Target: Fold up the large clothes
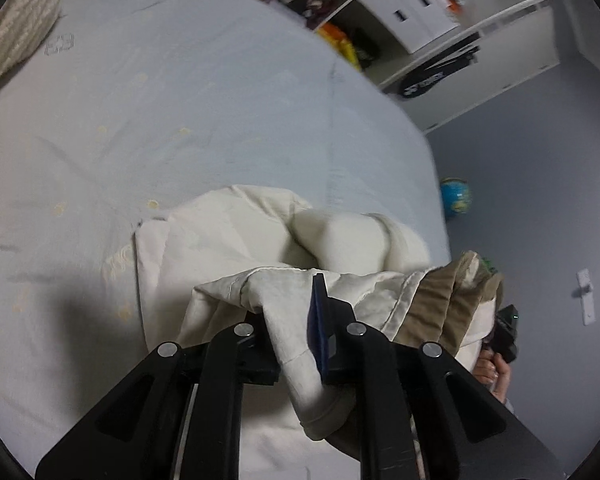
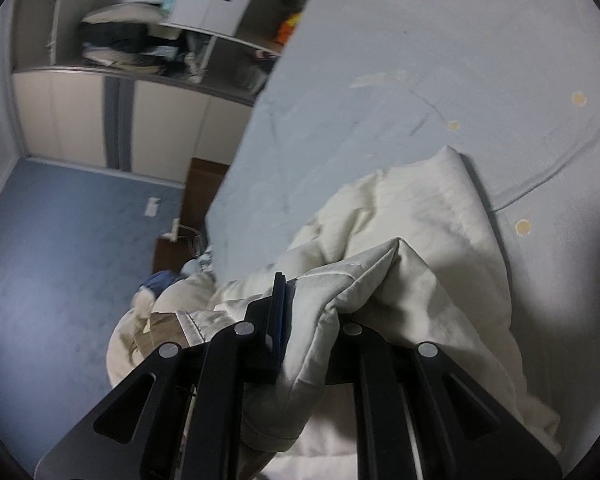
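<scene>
in the left wrist view we see the left tool point(image 1: 296, 320) at six o'clock, its black jaws clamped on a fold of the large cream-white quilted garment point(image 1: 260, 236); cloth drapes over one jaw and hangs down between the arms. the garment lies bunched on the pale blue bed sheet point(image 1: 160, 100), filling the frame from the centre toward five o'clock, near the bed's edge. a tan-brown lining strip point(image 1: 436, 304) shows on the garment at four o'clock. just past it, at four o'clock by the frame edge, a hand point(image 1: 496, 372) grips a black handle. a blue globe point(image 1: 455, 195) sits on the grey-blue floor at three o'clock, well apart from the bed. a knitted beige blanket point(image 1: 16, 28) lies at ten o'clock.

in the right wrist view the right tool point(image 2: 286, 320) at six o'clock is clenched on another fold of the same garment point(image 2: 420, 220), the blue pads pressed together with the cloth's stitched edge pinched beside them. the garment spreads from the centre to four o'clock over the bed sheet point(image 2: 440, 40), and part of it hangs off the bed's edge at eight o'clock. white wardrobe shelves point(image 2: 148, 40) stand at eleven o'clock, blurred.
</scene>
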### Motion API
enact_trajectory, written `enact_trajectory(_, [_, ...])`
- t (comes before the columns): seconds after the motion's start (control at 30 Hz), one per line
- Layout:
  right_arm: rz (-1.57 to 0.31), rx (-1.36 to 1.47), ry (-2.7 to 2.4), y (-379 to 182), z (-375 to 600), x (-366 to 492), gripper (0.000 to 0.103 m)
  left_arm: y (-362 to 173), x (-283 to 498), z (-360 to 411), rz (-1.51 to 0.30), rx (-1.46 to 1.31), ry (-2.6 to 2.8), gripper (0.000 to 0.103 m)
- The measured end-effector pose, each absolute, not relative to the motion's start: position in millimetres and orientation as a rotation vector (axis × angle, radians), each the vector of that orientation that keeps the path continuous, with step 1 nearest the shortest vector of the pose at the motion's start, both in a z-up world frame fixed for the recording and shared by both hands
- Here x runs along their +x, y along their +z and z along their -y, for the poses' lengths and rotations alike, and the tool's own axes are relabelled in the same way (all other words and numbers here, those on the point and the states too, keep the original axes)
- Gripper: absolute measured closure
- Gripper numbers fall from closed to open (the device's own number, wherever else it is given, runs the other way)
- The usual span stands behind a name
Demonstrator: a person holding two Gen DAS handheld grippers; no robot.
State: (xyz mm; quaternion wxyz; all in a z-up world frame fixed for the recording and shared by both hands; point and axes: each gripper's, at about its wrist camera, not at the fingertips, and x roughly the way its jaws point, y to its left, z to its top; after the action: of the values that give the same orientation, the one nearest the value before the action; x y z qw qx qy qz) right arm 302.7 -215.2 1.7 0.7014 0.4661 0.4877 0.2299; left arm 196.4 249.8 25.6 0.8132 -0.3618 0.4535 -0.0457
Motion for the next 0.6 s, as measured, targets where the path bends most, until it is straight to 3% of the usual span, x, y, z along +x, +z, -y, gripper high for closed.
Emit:
enact_trajectory(0.27, [-1.132, 1.065, 0.45, -40, 206, 318, 0.095, -25, 224, -252, -1.041, -0.798, -0.047, 0.088])
enact_trajectory(0.37, [-1.14, 1.074, 0.447, -40, 204, 318, 0.089, -29, 220, -251, -1.03, -0.85, -0.033, 0.088])
enact_trajectory(0.43, [-1.138, 1.102, 0.46, -36, 209, 317, 0.082, -19, 207, -251, -0.971, -0.877, -0.059, 0.074])
enact_trajectory(0.5, [-1.117, 1.135, 0.485, -27, 215, 315, 0.064, -1, 189, -252, -0.9, -0.876, -0.086, 0.048])
enact_trajectory(0.53, [-1.094, 1.155, 0.499, -20, 219, 314, 0.059, 9, 179, -253, -0.862, -0.871, -0.094, 0.042])
enact_trajectory(0.6, [-1.04, 1.183, 0.507, -6, 225, 309, 0.042, 30, 161, -254, -0.798, -0.83, -0.068, 0.019])
